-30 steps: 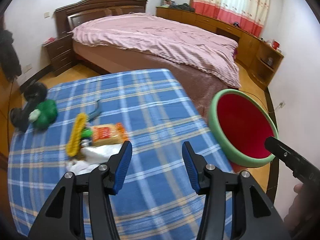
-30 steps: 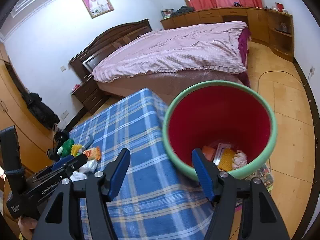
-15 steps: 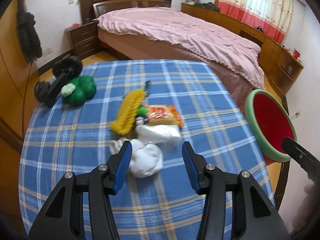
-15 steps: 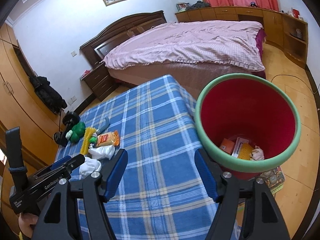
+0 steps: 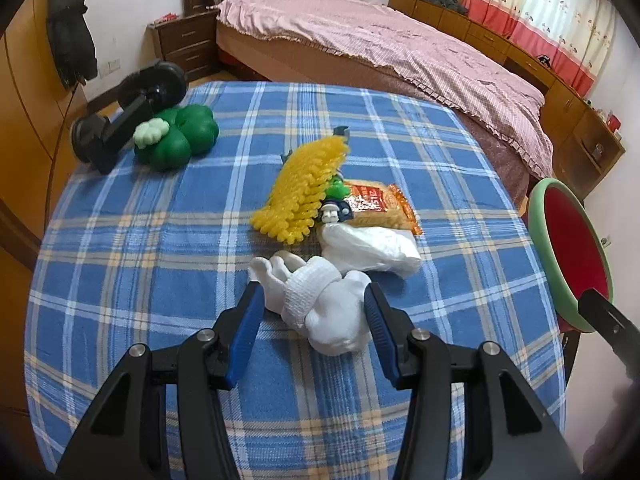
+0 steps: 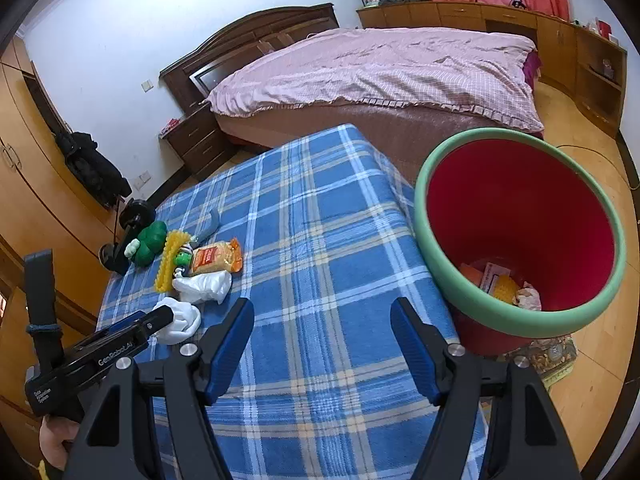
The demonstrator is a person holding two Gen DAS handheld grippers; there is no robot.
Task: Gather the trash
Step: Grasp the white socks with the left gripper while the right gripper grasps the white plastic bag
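Note:
A crumpled white sock-like wad point(image 5: 320, 300) lies on the blue plaid table point(image 5: 140, 240). My left gripper point(image 5: 314, 312) is open with its blue pads on either side of the wad. Behind it lie a white plastic bag point(image 5: 372, 250), an orange snack packet point(image 5: 372, 208) and a yellow bristly piece point(image 5: 304, 192). The red bin with a green rim point(image 6: 520, 224) stands at the table's right edge with several scraps inside. My right gripper point(image 6: 322, 332) is open and empty above the table, left of the bin. The wad also shows in the right wrist view point(image 6: 180, 320).
A green clover toy point(image 5: 176, 140) and a black dumbbell-like stand point(image 5: 128, 112) sit at the table's far left. A small green figure point(image 5: 336, 196) lies by the yellow piece. A bed with a pink cover point(image 5: 380, 48) is beyond the table.
My left gripper has swung left from the bin side and come down over the trash pile, so the white wad now lies between its pads. My right gripper has drawn back a little.

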